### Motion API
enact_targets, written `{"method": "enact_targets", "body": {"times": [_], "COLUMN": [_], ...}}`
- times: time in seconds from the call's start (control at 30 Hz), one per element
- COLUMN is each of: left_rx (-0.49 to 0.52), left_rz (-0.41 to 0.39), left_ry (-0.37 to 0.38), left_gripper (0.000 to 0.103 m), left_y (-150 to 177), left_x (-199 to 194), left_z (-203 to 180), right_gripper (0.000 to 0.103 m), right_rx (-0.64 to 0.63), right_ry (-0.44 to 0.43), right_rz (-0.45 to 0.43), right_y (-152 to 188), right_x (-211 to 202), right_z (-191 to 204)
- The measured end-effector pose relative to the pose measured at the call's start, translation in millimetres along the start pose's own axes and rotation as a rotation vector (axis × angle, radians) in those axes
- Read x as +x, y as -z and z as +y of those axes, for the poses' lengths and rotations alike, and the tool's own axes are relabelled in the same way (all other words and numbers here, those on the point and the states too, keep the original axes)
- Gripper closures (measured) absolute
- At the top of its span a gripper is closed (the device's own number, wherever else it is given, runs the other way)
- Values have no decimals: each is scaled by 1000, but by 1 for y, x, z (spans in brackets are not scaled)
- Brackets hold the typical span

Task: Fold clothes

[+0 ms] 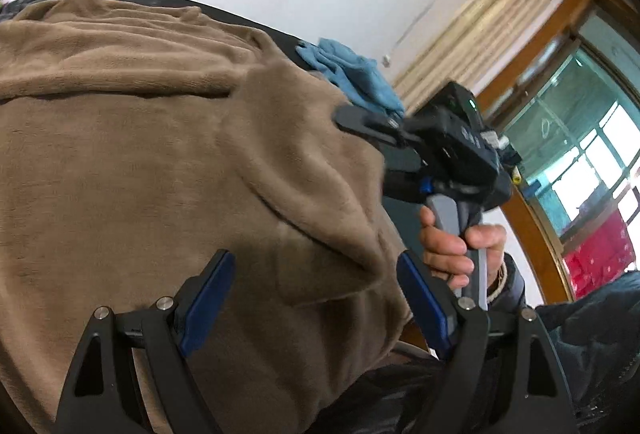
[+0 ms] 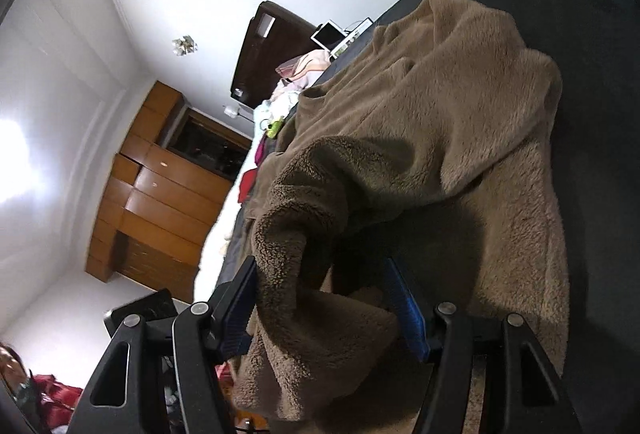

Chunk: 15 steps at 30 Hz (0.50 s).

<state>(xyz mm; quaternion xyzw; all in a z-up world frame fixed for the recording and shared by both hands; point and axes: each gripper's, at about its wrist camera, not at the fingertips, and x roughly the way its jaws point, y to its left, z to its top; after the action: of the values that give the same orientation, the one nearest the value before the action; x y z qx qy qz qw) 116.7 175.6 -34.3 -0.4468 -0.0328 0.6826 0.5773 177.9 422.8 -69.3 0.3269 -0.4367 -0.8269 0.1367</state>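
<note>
Brown fleece garment [image 1: 168, 154] lies spread over dark bed surface [image 2: 592, 82], folded edge running diagonally across middle. Left gripper [image 1: 316, 298] hovers over garment's near edge, jaws wide apart, nothing pinched. Right gripper [image 2: 320, 298] jaws apart, fleece fold draped between them, touching left pad; grip released. Blue cloth [image 1: 352, 74] at far bed edge. Bare dark surface beside garment's right edge.

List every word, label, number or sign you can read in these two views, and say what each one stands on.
No text can be read in either view.
Right gripper: pale marks on its black camera body, too blurred to read.
White tablet-like device at the far end of the bed: blank screen, no lettering visible.
Brown fleece garment: no tag or print visible.
</note>
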Motion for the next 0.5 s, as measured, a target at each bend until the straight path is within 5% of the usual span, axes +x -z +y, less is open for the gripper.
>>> {"method": "enact_targets", "body": {"times": [0.2,0.27,0.4,0.5], "left_rx": [45,2,2,116], "left_rz": [48,104,96,-28], "left_ry": [-104,-115,-139,-289], "left_gripper": [20,76,79,79], "left_y": [-5,-9,-19,-35], "left_x": [30,46,25,-30], "left_z": [-18,-10,-2,-10], "right_gripper": [38,38,38,38], "right_rx": [-5,-15,-77,-173], "right_ry": [-14,-13,59,181], "right_rz": [-4,3,0,-59], "right_y": [-3,-3,-16,-36], "right_x": [5,5,-11,-33], "right_z": [0,1,3,12]}}
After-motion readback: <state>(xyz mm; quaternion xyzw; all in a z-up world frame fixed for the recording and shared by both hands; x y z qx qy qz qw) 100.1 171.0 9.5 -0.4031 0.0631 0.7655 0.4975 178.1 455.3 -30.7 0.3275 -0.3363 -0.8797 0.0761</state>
